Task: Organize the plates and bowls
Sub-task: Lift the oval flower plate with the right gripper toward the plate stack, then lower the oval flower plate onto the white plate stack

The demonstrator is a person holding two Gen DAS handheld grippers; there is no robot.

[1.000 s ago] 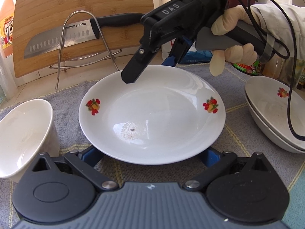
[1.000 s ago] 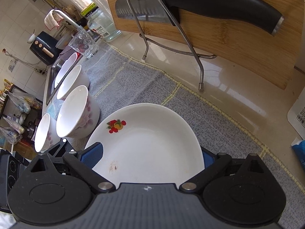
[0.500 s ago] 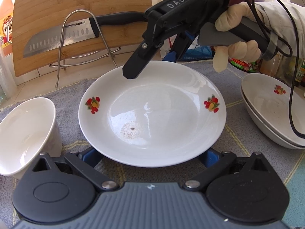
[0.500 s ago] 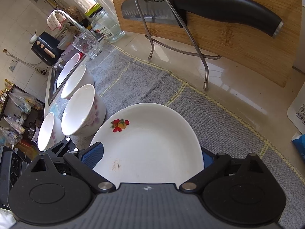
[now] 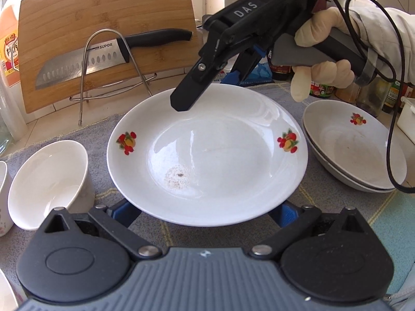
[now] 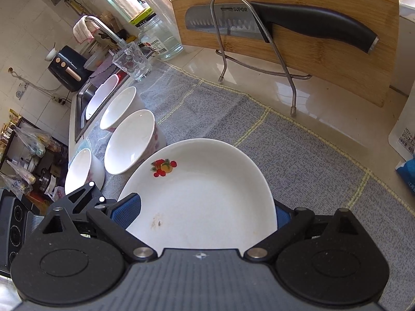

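Observation:
A white plate with fruit prints [image 5: 207, 153] is held up over the grey mat [image 5: 324, 202]. My left gripper [image 5: 205, 212] is open, one blue-padded finger at each side under the plate's near rim. My right gripper [image 5: 207, 90] holds the far rim, one black finger over the plate, one under. In the right wrist view the plate [image 6: 205, 197] fills the space between that gripper's [image 6: 205, 207] fingers. Two stacked plates [image 5: 355, 145] with the same print lie to the right. White bowls [image 5: 49, 181] stand to the left, several in a row [image 6: 129, 140].
A wooden cutting board [image 5: 103, 36] and a knife [image 5: 103, 57] on a wire rack [image 5: 111, 72] stand behind the mat. Sauce bottles [image 5: 324, 88] stand at the back right. A glass [image 6: 132, 59], a jar and the sink [image 6: 85, 103] lie beyond the bowls.
The plate has risen a little and shifted right with both grippers. The stacked plates on the right show more fully now.

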